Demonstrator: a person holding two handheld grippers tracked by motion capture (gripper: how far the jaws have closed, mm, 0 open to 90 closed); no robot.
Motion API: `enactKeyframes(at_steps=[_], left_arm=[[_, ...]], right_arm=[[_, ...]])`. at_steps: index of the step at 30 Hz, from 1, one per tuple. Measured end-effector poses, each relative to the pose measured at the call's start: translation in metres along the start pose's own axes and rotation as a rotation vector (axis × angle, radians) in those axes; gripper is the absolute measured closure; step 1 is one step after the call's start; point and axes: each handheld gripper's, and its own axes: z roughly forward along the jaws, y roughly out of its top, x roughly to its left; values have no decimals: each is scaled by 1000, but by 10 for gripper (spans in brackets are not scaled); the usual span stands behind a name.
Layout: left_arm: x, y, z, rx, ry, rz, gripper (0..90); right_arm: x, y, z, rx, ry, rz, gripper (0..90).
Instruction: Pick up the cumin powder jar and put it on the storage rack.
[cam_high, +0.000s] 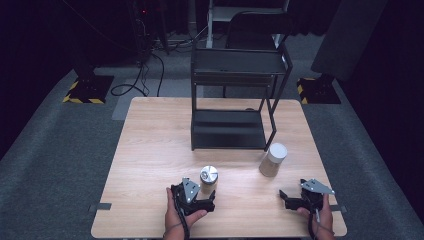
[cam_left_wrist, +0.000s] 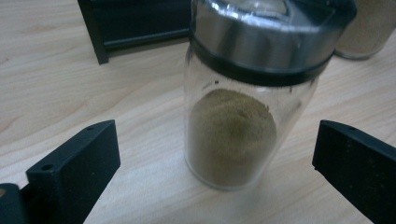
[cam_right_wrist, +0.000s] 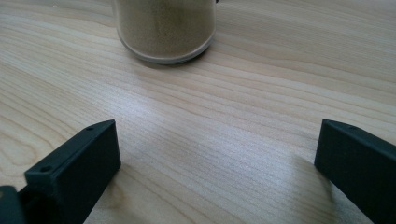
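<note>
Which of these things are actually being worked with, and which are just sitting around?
In use: left gripper, open around the steel-lidded spice jar; right gripper, open, facing the white-lidded jar.

Lying about: black shelf rack, chair, table.

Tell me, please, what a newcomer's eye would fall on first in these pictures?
Probably the glass spice jar with the metal lid, standing upright between the open jaws of the left gripper and half full of brown powder. Next, the white-lidded jar ahead of the open right gripper, and the black two-tier rack at the far middle of the wooden table.
</note>
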Motion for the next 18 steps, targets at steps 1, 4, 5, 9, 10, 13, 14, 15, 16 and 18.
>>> enactKeyframes(at_steps=[1, 4, 5, 9, 10, 13, 14, 15, 16, 18], left_arm=[[0, 2, 2, 3, -4, 2, 6], [-1, 5, 7, -2, -6, 8, 6], [-2, 5, 8, -6, -4, 7, 6], [-1, 9, 13, -7, -9, 14, 7], [-1, 10, 15, -7, -8, 12, 7], [1, 12, 19, -9, -14, 5, 10], [1, 12, 21, -14, -14, 5, 14], [1, 12, 22, -16, -13, 6, 17], [1, 13, 24, -15, -15, 9, 22], [0, 13, 27, -25, -9, 20, 43]], right_arm=[[0, 0, 0, 0, 0, -1, 0], [0, 0, 0, 0, -1, -1, 0], [0, 0, 0, 0, 0, 0, 0], [0, 0, 0, 0, 0, 0, 0], [0, 0, 0, 0, 0, 0, 0], [0, 0, 0, 0, 0, 0, 0], [0, 0, 0, 0, 0, 0, 0], [0, 0, 0, -1, -1, -1, 0], [0, 0, 0, 0, 0, 0, 0], [0, 0, 0, 1, 1, 2, 0]])
